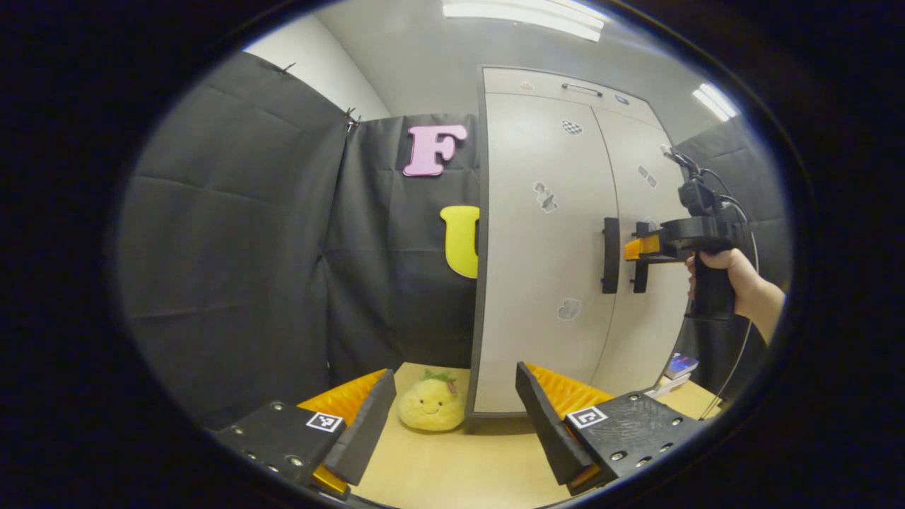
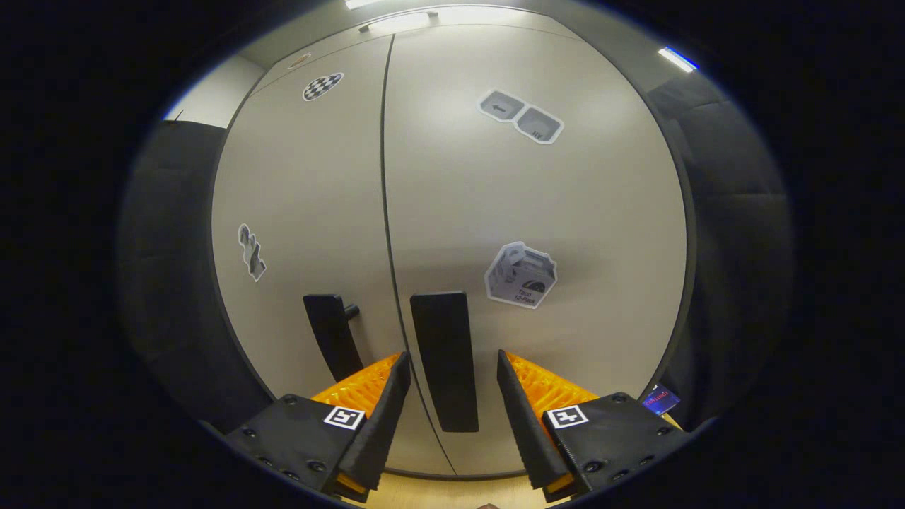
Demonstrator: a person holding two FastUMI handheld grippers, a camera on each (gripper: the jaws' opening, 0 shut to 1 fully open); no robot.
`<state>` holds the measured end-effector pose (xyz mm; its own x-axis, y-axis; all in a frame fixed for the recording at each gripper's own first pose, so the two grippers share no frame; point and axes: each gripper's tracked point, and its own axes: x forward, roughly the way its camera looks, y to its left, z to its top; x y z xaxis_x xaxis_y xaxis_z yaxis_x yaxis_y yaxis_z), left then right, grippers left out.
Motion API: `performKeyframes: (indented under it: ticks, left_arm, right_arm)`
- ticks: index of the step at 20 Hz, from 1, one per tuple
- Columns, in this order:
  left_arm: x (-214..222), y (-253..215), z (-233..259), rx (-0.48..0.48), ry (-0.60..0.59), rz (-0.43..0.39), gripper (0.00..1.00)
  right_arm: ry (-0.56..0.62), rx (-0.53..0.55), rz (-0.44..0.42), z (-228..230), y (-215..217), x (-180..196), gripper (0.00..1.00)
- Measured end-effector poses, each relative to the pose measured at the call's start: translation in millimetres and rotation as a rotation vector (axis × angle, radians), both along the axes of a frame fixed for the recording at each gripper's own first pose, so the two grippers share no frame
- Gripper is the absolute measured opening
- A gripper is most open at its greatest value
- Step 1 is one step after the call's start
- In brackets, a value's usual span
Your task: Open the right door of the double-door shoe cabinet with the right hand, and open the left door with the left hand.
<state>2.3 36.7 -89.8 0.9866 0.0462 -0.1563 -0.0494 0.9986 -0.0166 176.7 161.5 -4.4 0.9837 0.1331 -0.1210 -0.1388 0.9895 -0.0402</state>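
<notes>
The right gripper (image 2: 452, 382) is spread wide, its ribbed fingers either side of the right door's (image 2: 537, 233) flat black bar handle (image 2: 445, 360), not touching it. Both smooth, pale cabinet doors are closed and carry stickers. The left gripper (image 1: 452, 413) is also wide open and empty above a wooden tabletop (image 1: 452, 466). Ahead sits a round yellow plush toy (image 1: 431, 403) beside the cabinet (image 1: 544, 247).
</notes>
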Motion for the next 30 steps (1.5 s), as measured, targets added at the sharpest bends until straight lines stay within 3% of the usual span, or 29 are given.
performKeyframes:
  ticks: [4,7,8,9,10,12,14,16,29,30]
  left_arm:
    - [-1,-12,-5,-0.007,0.012,-0.024,0.98]
    - [-3,-9,0,0.011,0.002,-0.024,0.98]
    - [-6,-7,0,0.001,0.003,-0.022,0.98]
    - [-8,-6,0,-0.021,0.008,-0.019,0.98]
    - [-11,-5,-2,-0.046,0.015,-0.016,0.98]
    - [-17,-5,-4,-0.074,0.023,-0.008,0.98]
    - [-25,-6,-4,-0.082,0.029,-0.001,0.98]
    - [-31,-8,-4,-0.082,0.033,0.002,1.00]
    - [-63,-37,3,-0.077,0.038,0.003,0.98]
    - [-67,-41,3,-0.074,0.039,0.000,0.98]
  right_arm:
    - [0.004,0.010,0.012,3,4,1,0.35]
    - [-0.006,0.017,0.011,4,1,3,0.33]
    - [-0.011,0.015,0.007,5,1,3,0.33]
    - [-0.019,0.010,0.004,4,1,2,0.25]
    - [-0.027,-0.008,0.016,6,3,3,0.27]
    - [-0.014,-0.006,0.039,4,1,-1,0.10]
    - [0.007,0.011,0.062,2,2,2,0.02]
    - [0.002,0.012,0.064,3,1,0,0.06]
    - [-0.003,0.050,0.159,3,-13,-45,0.02]
    - [-0.008,0.062,0.166,3,-15,-49,0.06]
